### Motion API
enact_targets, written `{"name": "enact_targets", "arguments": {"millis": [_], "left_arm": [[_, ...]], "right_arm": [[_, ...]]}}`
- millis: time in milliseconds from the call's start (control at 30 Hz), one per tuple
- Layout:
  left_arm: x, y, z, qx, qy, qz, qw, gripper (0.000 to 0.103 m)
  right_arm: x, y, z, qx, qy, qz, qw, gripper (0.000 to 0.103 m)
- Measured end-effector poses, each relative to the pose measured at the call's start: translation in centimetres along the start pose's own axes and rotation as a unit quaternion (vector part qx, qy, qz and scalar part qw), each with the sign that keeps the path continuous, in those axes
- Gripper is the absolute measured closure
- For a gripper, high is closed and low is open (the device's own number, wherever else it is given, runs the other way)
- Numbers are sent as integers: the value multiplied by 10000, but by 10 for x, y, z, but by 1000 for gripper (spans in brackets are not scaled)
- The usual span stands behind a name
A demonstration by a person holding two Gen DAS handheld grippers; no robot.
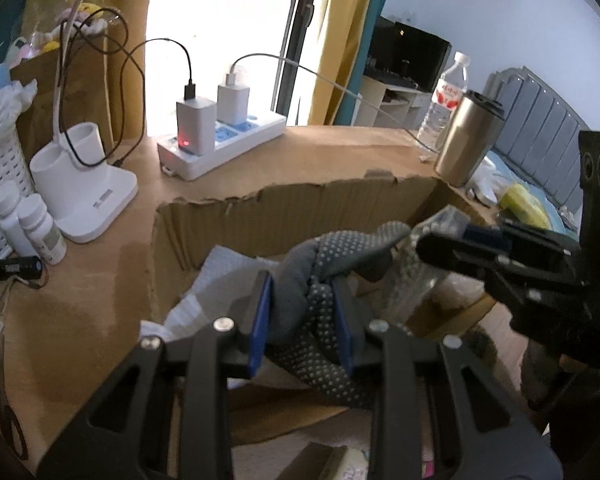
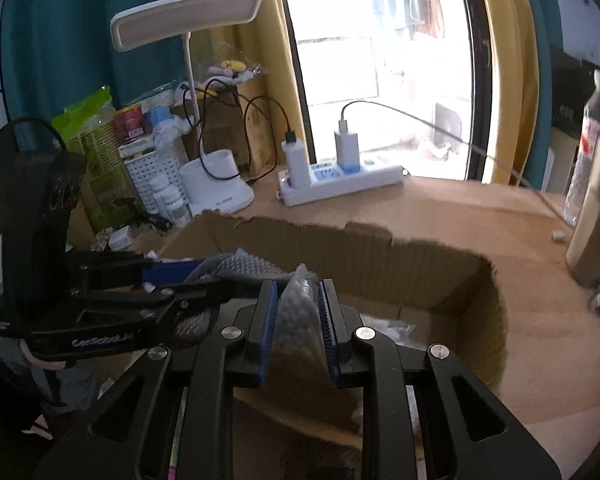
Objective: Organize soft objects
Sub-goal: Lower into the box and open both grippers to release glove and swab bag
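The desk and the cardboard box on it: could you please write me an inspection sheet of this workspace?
Surface: brown desk, bare in the middle, things along its edges.
Job's things: torn-edged cardboard box; grey dotted glove; clear bag of white balls, both held above the box.
Clutter: lamp base, white bottles, white basket, steel tumbler, water bottle.
Grippers: left gripper shut on the glove; right gripper shut on the bag.
Cables: black cable and white cable run to chargers in the power strip.
Surroundings: bright window, yellow curtain, bed.
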State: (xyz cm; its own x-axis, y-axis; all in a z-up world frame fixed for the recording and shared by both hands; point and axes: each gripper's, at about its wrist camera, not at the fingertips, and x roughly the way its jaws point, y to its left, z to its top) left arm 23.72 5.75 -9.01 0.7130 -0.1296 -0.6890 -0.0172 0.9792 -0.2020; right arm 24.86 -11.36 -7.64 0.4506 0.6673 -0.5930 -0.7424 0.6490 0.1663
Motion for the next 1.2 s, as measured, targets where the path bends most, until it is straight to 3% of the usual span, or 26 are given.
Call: {"name": "enact_targets", "arguments": {"millis": [400,533,900,1200], "left_arm": [[-1,-6,0,53,97,99,9999,67],[-8,-7,1,13,9,67,10000,49],[-22,-11,-1,49,-91,88,9999,48],[-37,-19,-6,123,-187,62,9997,48]], "right_arm": [[-2,11,-19,-43,211,98,9997,79],[-1,12,-21,29,277,128,9995,74],[-10,16,-26,156,263,136,9994,47],[-25,17,-30,242,144,8,9996,45]]}}
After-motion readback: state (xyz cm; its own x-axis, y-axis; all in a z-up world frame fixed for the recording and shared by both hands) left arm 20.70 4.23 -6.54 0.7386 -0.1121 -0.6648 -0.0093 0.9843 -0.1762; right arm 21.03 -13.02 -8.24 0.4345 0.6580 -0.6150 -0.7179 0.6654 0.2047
